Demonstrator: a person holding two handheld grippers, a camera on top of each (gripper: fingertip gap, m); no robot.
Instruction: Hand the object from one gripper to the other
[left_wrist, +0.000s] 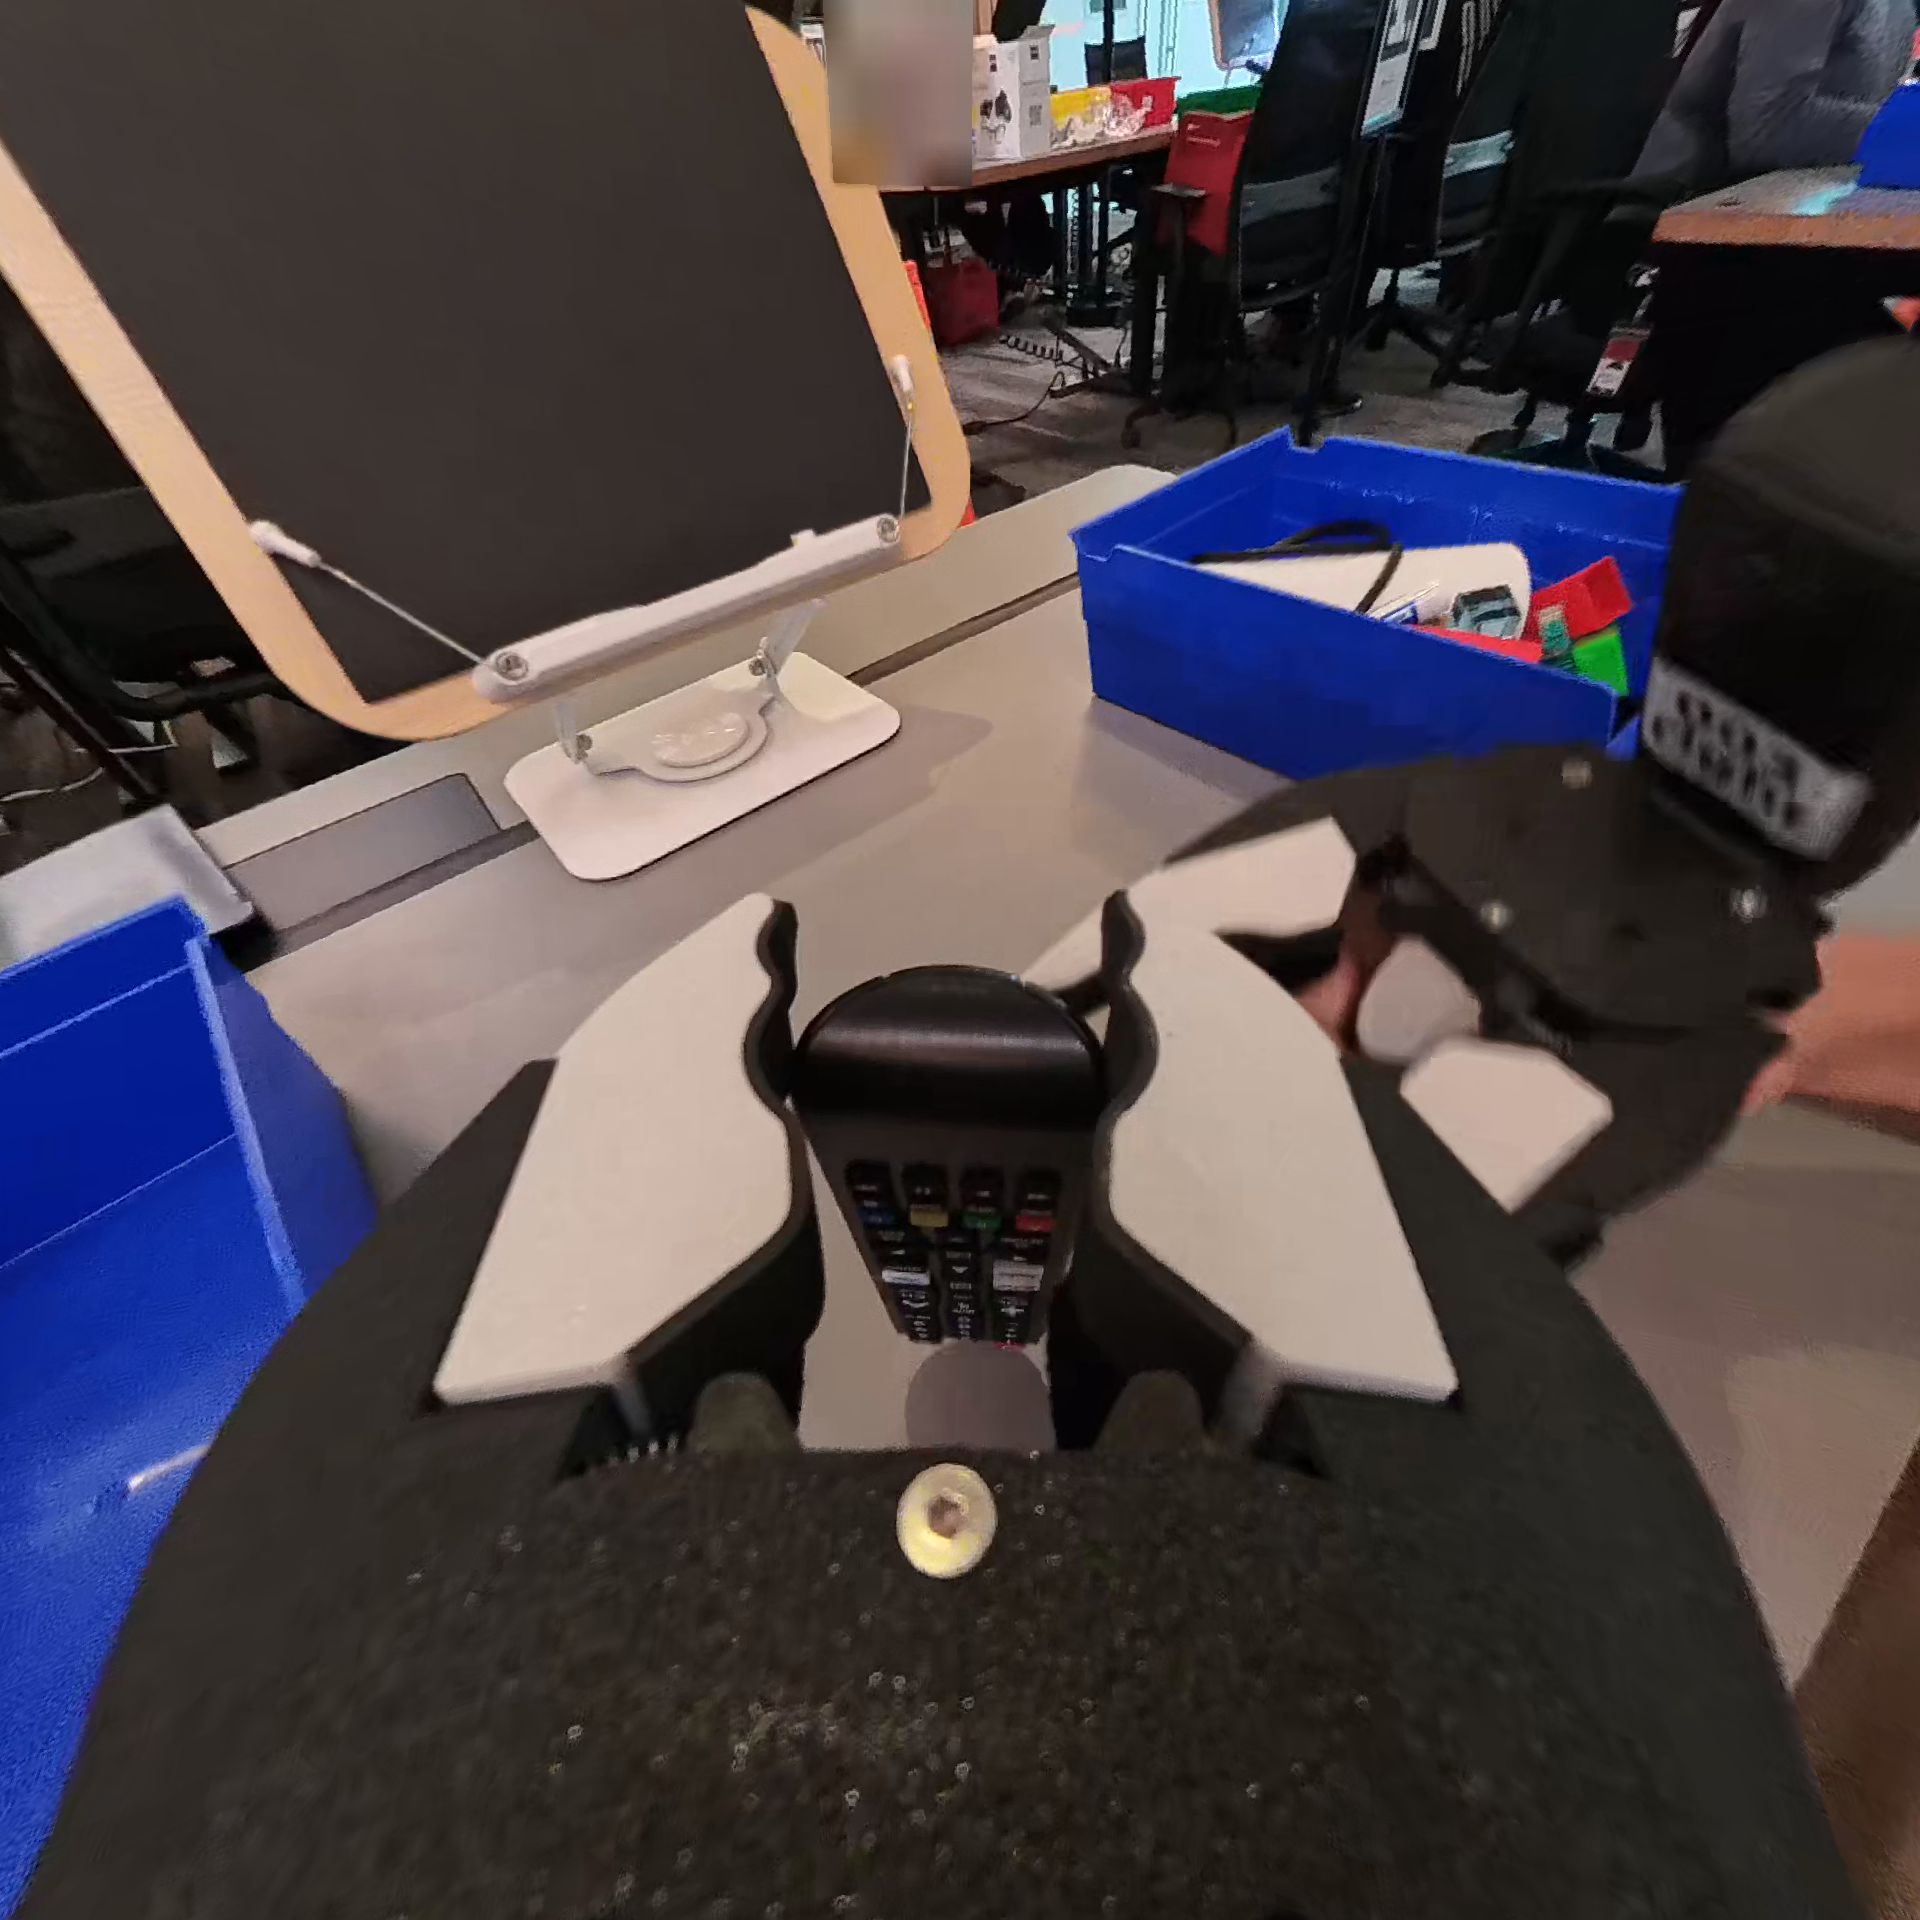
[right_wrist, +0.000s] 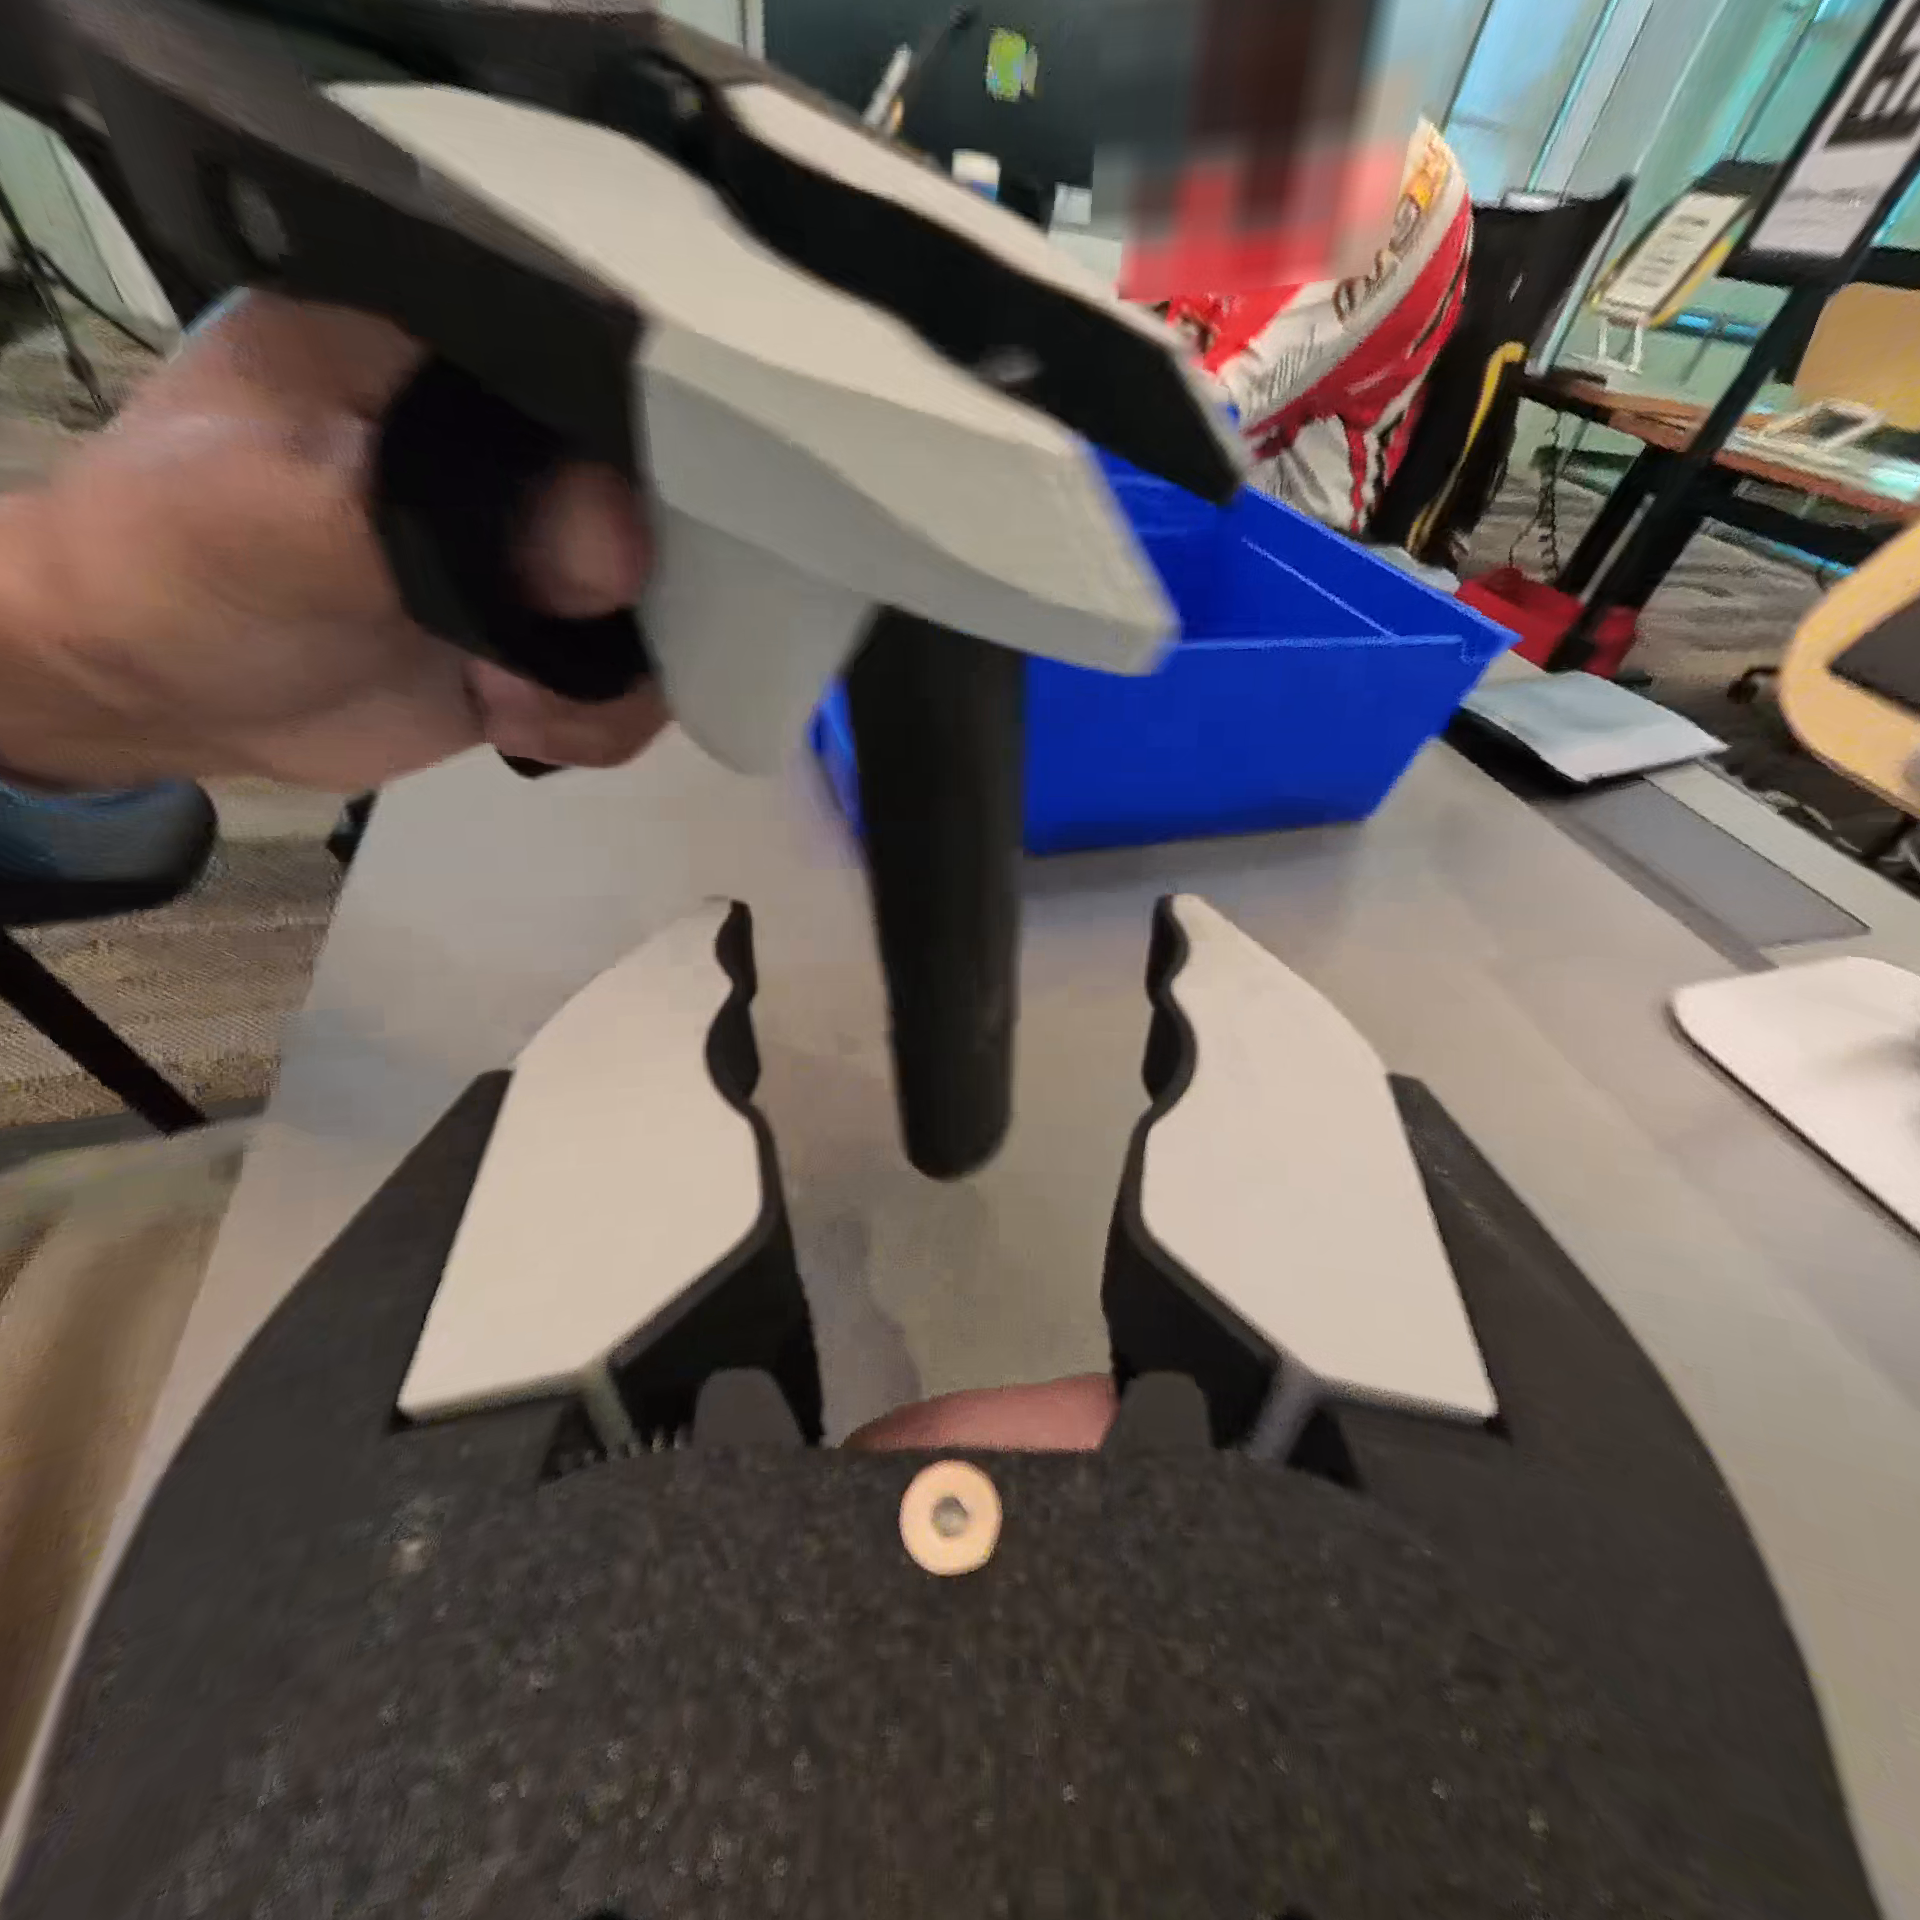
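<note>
Left gripper (left_wrist: 951, 1023) is clamped on a black remote control (left_wrist: 951, 1122), its wavy inner pads pressing the remote's narrow sides near one end, button face up in the left wrist view. Right gripper (right_wrist: 951, 997) stands with its jaws apart and nothing between them. In the right wrist view the remote (right_wrist: 940, 935) hangs down from the left gripper (right_wrist: 790, 644) above the grey table (right_wrist: 1351, 1039), and its free lower end lies roughly level with the right fingertips; whether it has entered the gap cannot be told.

Handling, as a judgement: the remote is rigid, light, smooth plastic, likely slippery across its rounded back. The free end, clear of the left pads, is the sound place to take hold, across the narrow sides rather than on the buttons.

Surroundings: a blue bin (right_wrist: 1299, 717) sits just behind the hanging remote, and a second blue bin (left_wrist: 1299, 665), holding mixed items, lies to the far right in the left wrist view. A tilted dark panel on a white stand (left_wrist: 696, 769) occupies the far left. Nothing lies between the right jaws and the remote; motion blur limits certainty.
</note>
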